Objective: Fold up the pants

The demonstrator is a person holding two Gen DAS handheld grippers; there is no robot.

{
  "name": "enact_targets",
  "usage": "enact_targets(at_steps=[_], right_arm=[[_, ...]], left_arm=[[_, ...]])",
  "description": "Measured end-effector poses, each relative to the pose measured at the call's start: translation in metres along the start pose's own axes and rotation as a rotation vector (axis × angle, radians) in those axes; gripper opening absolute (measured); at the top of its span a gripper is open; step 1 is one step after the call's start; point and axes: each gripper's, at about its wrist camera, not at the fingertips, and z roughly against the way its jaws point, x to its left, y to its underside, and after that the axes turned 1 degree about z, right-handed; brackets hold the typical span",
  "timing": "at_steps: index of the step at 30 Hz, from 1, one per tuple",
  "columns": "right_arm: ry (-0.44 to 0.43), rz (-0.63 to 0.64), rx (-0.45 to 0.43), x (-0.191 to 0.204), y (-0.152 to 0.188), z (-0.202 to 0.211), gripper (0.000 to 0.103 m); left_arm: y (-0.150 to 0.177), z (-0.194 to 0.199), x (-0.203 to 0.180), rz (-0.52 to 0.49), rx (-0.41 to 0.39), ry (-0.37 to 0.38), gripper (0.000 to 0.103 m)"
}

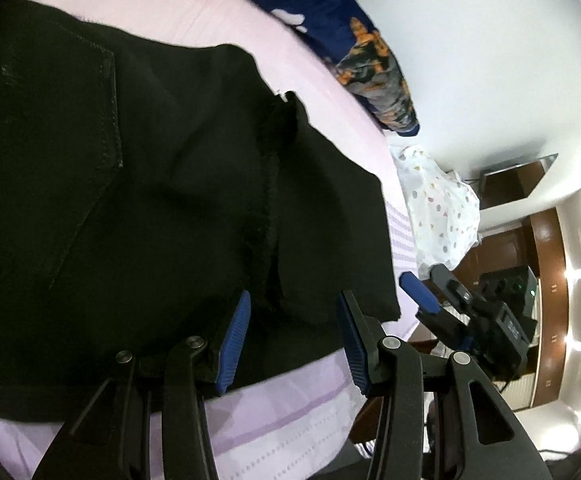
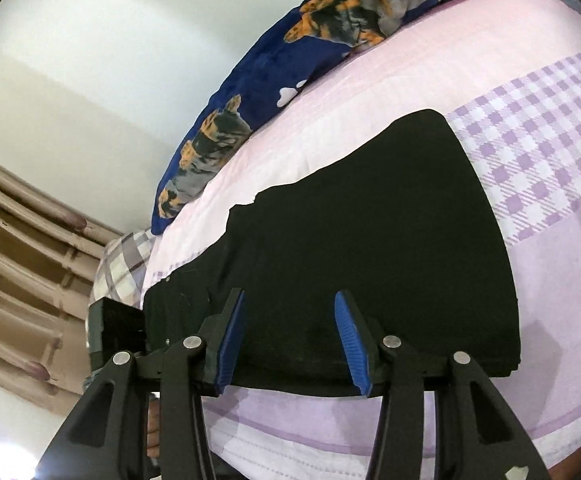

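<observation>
Black pants [image 2: 370, 248] lie lengthwise away from both spread grippers.

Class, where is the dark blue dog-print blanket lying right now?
In the right wrist view, the blanket lies along the far edge of the bed against the white wall, beyond the black pants.

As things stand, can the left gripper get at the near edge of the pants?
Probably yes. The left gripper is open, its jaws straddling the near edge of the black pants on the bed, with nothing between them. The right gripper sits off to the side, out of the way.
</observation>
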Motion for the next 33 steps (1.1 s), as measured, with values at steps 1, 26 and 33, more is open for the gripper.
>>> enact_targets(at_steps=[1,26,33], right_arm=[[0.000,-0.003,0.000,0.000,0.000,-0.001,0.044],[0.005,-0.092,-0.027,-0.019,-0.008,0.002,0.044],[0.078,-0.139,-0.003,-0.031,-0.006,-0.004,0.044]], left_arm=[[-0.002,-0.003,0.001,0.001,0.007,-0.008,0.046],[0.010,-0.012,-0.033,-0.108,0.005,-0.029,0.009],[0.026,-0.010,-0.022,-0.140,0.023,-0.127,0.009]])
